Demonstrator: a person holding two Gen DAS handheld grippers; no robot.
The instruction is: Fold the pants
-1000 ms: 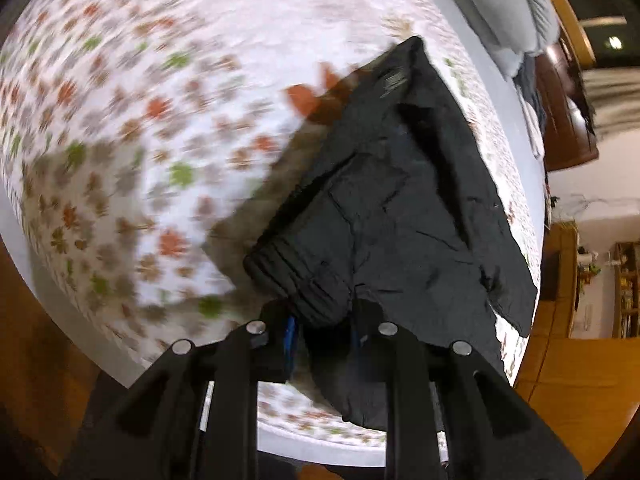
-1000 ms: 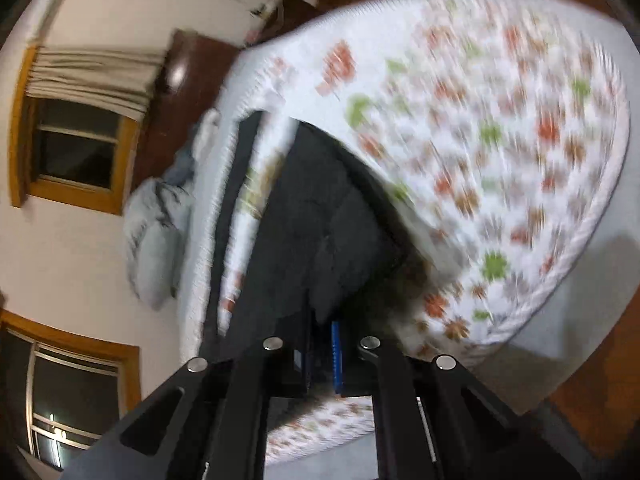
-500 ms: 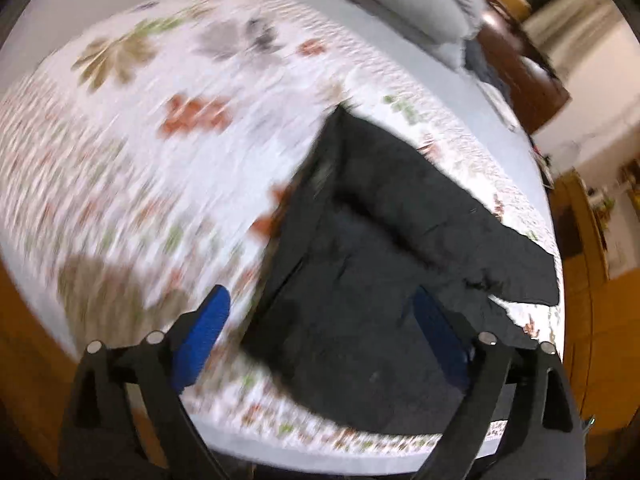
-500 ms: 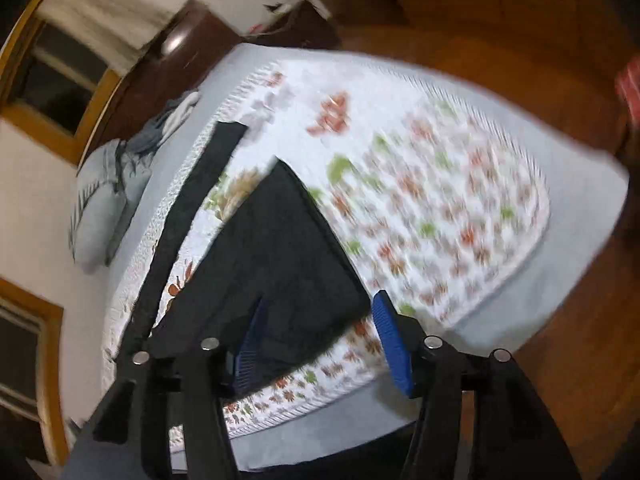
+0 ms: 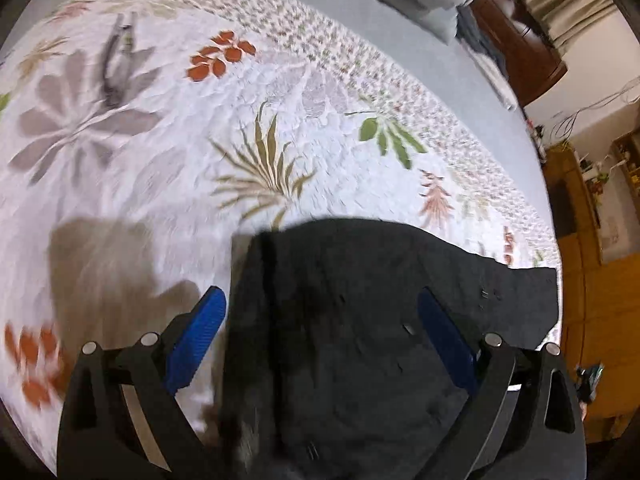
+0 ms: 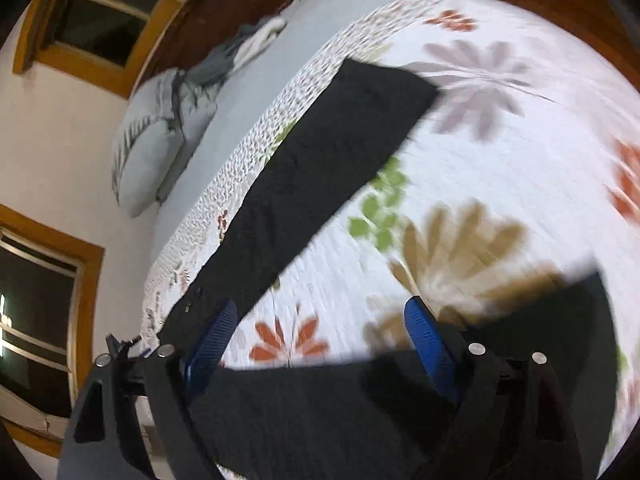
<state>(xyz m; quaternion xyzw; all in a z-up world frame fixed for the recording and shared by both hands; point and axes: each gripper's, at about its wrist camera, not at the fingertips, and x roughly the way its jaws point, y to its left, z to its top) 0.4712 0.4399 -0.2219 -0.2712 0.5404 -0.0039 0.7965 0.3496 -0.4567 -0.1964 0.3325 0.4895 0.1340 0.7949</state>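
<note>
Black pants (image 5: 360, 280) lie flat on the floral bedspread (image 5: 180, 152). In the left wrist view they fill the lower middle, under my left gripper (image 5: 322, 340), which is open wide and holds nothing. In the right wrist view one pant leg (image 6: 320, 160) stretches diagonally toward the far side of the bed, and a broad dark part of the pants spreads along the bottom. My right gripper (image 6: 320, 342) hovers over that part. Its jaws are opening, and the blue pads (image 6: 428, 344) touch no cloth.
A grey pillow (image 6: 156, 140) and a heap of clothes (image 6: 240, 52) lie at the head of the bed below two windows. In the left wrist view, a dark wooden cabinet (image 5: 520, 52) and the wooden floor (image 5: 600, 320) lie beyond the bed's right edge.
Both grippers were shut on the pants' edge a second ago. They have let go, opened wide and swung away across the bed, and the pants have dropped flat.
</note>
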